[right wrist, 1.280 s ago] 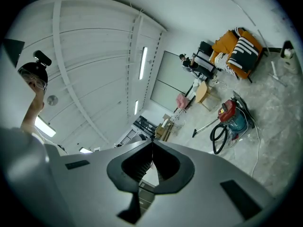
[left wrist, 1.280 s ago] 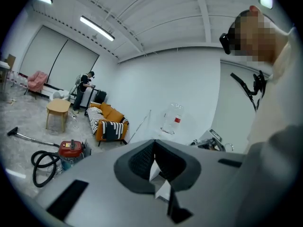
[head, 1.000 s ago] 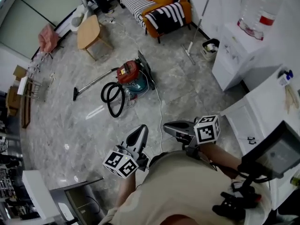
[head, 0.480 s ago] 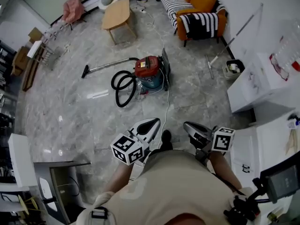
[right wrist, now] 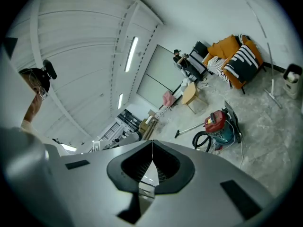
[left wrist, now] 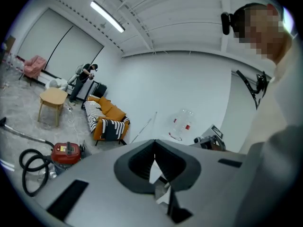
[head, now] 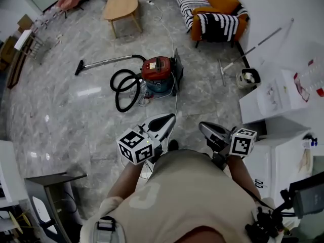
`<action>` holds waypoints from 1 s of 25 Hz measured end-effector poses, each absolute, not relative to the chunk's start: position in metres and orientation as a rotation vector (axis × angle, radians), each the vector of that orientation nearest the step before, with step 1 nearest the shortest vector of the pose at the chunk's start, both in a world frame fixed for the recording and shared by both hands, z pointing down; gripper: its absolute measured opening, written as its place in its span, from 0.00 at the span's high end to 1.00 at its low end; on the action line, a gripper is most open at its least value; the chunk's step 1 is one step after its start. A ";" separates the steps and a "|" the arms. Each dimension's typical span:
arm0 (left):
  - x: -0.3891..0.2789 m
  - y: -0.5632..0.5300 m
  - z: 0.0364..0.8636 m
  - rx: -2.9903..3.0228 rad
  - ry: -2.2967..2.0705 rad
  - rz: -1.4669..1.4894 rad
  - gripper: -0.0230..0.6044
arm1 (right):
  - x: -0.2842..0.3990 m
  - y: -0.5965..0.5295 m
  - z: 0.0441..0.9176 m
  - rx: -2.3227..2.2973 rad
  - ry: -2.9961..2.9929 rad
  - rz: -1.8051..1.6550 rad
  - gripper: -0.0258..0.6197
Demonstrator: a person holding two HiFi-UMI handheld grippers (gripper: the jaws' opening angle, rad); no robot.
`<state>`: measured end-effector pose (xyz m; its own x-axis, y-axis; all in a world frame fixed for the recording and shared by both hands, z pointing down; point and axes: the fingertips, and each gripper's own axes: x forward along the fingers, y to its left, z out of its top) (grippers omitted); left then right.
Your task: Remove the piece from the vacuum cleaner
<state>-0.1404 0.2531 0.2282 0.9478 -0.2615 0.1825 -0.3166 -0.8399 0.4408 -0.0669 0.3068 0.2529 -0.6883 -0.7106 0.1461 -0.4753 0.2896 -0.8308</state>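
Observation:
A red and teal vacuum cleaner stands on the grey marble floor, with a black hose looped at its left. Its metal wand runs left to a floor nozzle. Both grippers are held in front of the person's chest, well short of the vacuum. My left gripper is shut and holds nothing. My right gripper is also shut and bare. The vacuum cleaner shows far off at the lower left of the left gripper view. In the right gripper view the vacuum cleaner lies at the right.
A white cord trails from the vacuum toward the person. An orange sofa with striped blankets and a wooden table stand beyond. At the right are a mop, a small bin and a white cabinet.
The head view has swung and the vacuum now lies nearer and more centred ahead. Both grippers stay shut in front of the chest.

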 end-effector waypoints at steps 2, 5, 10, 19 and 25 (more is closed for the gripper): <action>-0.150 0.236 0.235 2.574 -0.412 0.139 0.96 | -0.074 0.289 0.253 -1.119 2.335 -1.345 0.96; -0.159 0.214 0.237 2.568 -0.451 0.150 0.96 | -0.078 0.266 0.244 -1.127 2.353 -1.315 0.96; -0.159 0.194 0.229 2.591 -0.418 0.115 0.96 | -0.084 0.239 0.236 -1.068 2.392 -1.256 0.96; -0.135 0.148 0.245 2.573 -0.488 0.215 0.96 | -0.063 0.175 0.257 -0.976 2.374 -1.356 0.96; -0.082 0.106 0.246 2.587 -0.531 0.304 0.96 | -0.021 0.114 0.270 -0.855 2.333 -1.396 0.96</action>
<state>-0.0818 0.1059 0.2460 0.9002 -0.3131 0.3025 -0.4193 -0.8105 0.4090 -0.0208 0.1138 0.2700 -0.7817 -0.6215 0.0521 -0.3397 0.3543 -0.8712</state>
